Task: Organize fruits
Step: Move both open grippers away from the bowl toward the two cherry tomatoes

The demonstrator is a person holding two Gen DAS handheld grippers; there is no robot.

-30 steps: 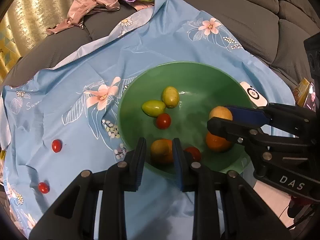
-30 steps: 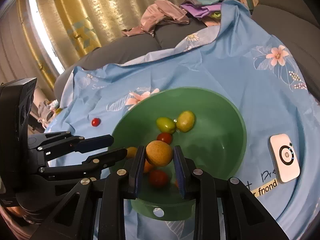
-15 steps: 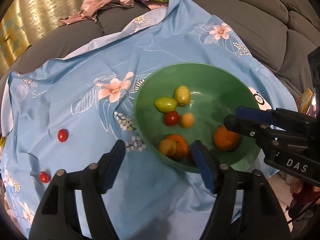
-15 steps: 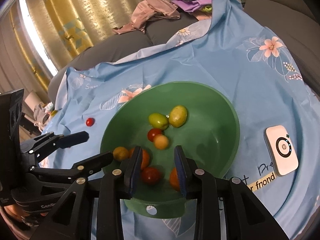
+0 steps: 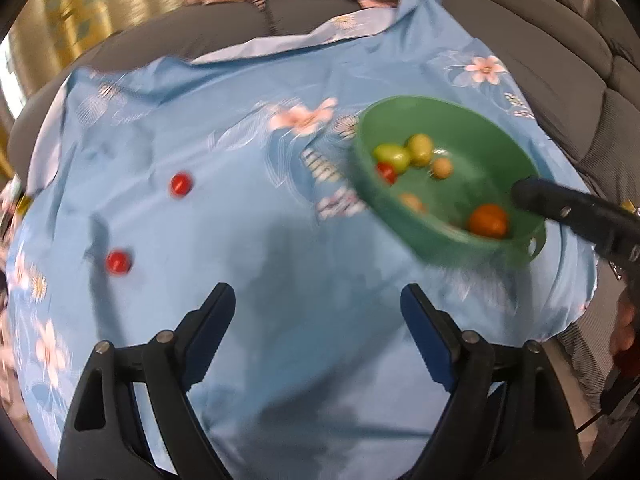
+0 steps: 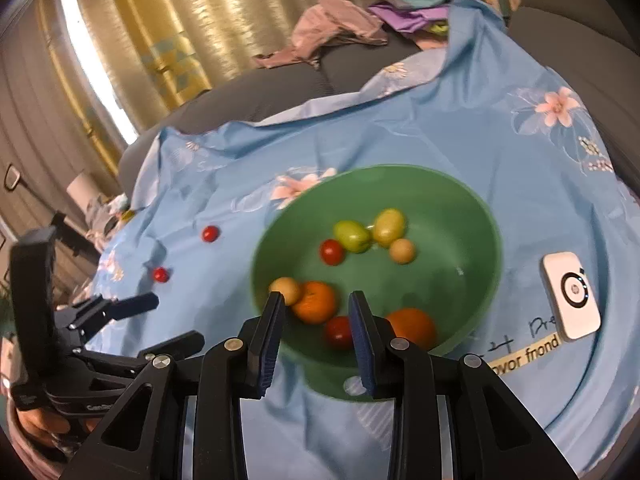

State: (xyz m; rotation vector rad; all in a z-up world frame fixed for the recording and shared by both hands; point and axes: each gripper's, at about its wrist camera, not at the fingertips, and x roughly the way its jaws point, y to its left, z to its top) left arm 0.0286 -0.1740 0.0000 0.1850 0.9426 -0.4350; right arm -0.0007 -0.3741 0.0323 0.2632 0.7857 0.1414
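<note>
The left gripper (image 5: 318, 320) is held wide open over bare blue cloth (image 5: 248, 216), nothing between its jaws; the right gripper (image 6: 316, 312) is parted too and empty, poised at the near rim of the green bowl (image 6: 486, 236). Within the bowl are seen two oranges (image 6: 315, 301) (image 6: 412, 326), two green fruits (image 6: 352, 236) touching, two small yellowish ones (image 6: 402, 251), and two tomatoes (image 6: 333, 251); one tomato (image 6: 339, 332) lies between the oranges. Two further tomatoes (image 5: 180, 185) (image 5: 118, 262) lie loose on the cloth, well apart from the bowl and ahead-left of the left gripper; a white device (image 6: 570, 295) rests just beside the bowl on its right.
</note>
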